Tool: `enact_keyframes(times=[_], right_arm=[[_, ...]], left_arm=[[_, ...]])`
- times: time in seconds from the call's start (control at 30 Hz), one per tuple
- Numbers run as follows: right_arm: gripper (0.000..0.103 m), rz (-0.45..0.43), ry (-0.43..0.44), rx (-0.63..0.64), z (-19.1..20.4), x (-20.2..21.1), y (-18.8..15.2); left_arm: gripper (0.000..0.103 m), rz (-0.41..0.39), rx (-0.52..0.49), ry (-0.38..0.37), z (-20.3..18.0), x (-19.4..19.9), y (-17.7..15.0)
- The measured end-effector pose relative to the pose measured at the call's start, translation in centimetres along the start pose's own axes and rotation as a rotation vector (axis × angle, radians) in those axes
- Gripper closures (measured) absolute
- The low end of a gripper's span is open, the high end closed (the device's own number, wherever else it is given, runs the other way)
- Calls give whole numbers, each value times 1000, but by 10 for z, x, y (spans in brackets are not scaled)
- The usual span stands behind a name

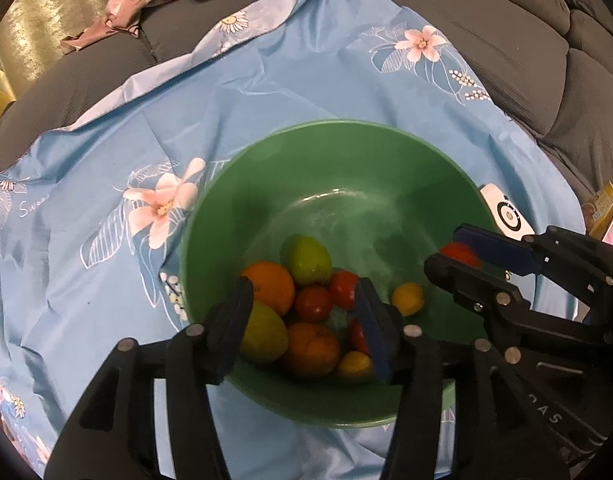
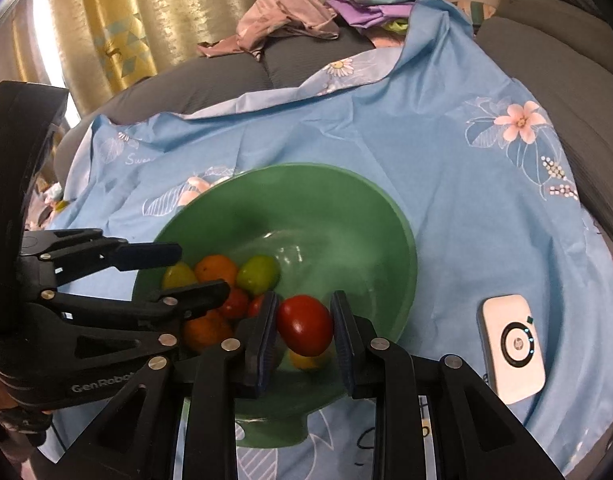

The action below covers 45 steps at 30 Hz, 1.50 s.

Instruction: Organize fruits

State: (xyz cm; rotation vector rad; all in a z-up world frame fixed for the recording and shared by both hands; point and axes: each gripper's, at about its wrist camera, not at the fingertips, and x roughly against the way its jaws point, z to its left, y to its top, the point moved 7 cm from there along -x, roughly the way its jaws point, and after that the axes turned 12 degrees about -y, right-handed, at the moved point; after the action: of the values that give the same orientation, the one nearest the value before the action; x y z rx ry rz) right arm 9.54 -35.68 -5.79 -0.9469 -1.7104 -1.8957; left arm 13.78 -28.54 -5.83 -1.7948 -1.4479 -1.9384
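Note:
A green bowl sits on a blue flowered sheet and holds several fruits: oranges, a green fruit, red tomatoes, yellow lemons. My left gripper is open and empty, its fingers hanging over the fruit pile. My right gripper holds a red tomato between its blue pads over the bowl's right side; the right pad stands slightly apart from it.
A white pocket device lies on the sheet right of the bowl. Grey sofa cushions surround the sheet. Crumpled clothes lie at the back. A curtain hangs behind.

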Motion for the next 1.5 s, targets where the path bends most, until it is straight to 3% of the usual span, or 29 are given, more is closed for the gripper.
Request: enact_keyframes(times=[0.17, 0.37, 0.53, 0.63, 0.7, 0.87, 1.23, 1.5], right_arm=[[74, -21, -18, -2, -3, 12, 8], [74, -44, -52, 2, -6, 27, 27], [66, -37, -59, 21, -8, 43, 37], [63, -9, -54, 24, -9, 48, 40], [54, 27, -69, 31, -10, 50, 40], [53, 41, -63, 57, -9, 62, 46], [52, 27, -50, 103, -6, 92, 72], [52, 20, -49, 110, -4, 96, 79]], left_arm=[[29, -26, 16, 27, 3, 15, 5], [15, -64, 43, 69, 6, 40, 16], [1, -78, 74, 110, 8, 61, 16], [1, -91, 105, 88, 8, 73, 17], [1, -110, 117, 84, 6, 83, 19], [1, -103, 131, 50, 0, 99, 26], [1, -107, 121, 168, 10, 131, 38], [1, -104, 94, 205, 9, 139, 44]])
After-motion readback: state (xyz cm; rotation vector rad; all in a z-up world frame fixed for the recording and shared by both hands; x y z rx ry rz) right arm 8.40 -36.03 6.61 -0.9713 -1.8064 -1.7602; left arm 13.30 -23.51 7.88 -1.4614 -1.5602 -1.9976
